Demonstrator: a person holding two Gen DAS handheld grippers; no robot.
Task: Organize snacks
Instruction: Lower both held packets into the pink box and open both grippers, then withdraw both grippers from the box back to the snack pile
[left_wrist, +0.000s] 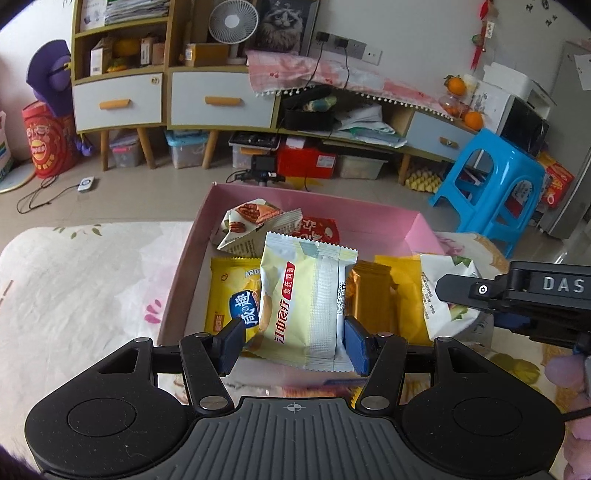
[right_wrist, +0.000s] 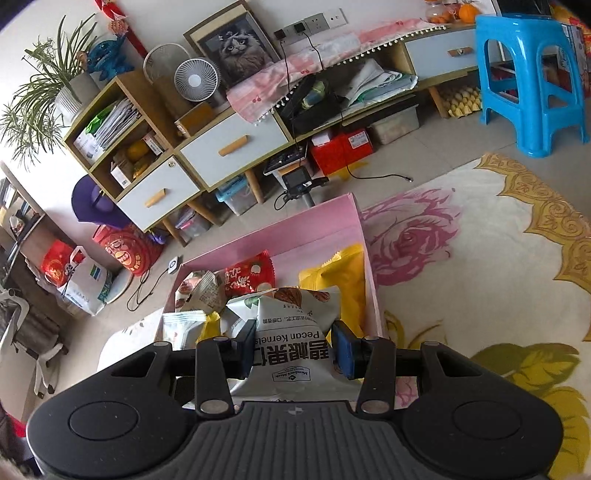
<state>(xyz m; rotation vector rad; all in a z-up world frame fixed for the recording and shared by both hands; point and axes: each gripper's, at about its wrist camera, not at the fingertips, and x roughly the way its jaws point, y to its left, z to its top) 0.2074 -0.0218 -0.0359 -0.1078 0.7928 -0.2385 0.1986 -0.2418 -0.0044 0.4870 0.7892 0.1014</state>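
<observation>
A pink box (left_wrist: 332, 201) (right_wrist: 314, 225) sits on the flowered cloth and holds several snack packets. My left gripper (left_wrist: 293, 345) is shut on a pale yellow biscuit packet (left_wrist: 299, 295), held over the box's near edge. My right gripper (right_wrist: 293, 349) is shut on a white pecan kernel packet (right_wrist: 291, 332) (left_wrist: 443, 295), above the box's right side. In the box lie a yellow packet (left_wrist: 229, 291), a red packet (left_wrist: 319, 230) (right_wrist: 249, 275), another pecan packet (left_wrist: 255, 225) (right_wrist: 199, 291), an amber packet (left_wrist: 369, 295) and a yellow one (right_wrist: 341, 277). The right gripper's black body (left_wrist: 517, 291) shows at the left wrist view's right edge.
The box lies on a table covered with a flowered cloth (left_wrist: 81, 280) (right_wrist: 461, 258). Beyond it are a floor, a low cabinet with drawers (left_wrist: 218, 99) (right_wrist: 229, 147), a blue plastic stool (left_wrist: 491, 192) (right_wrist: 528, 85) and storage bins. A gloved hand (left_wrist: 569, 373) is at the right edge.
</observation>
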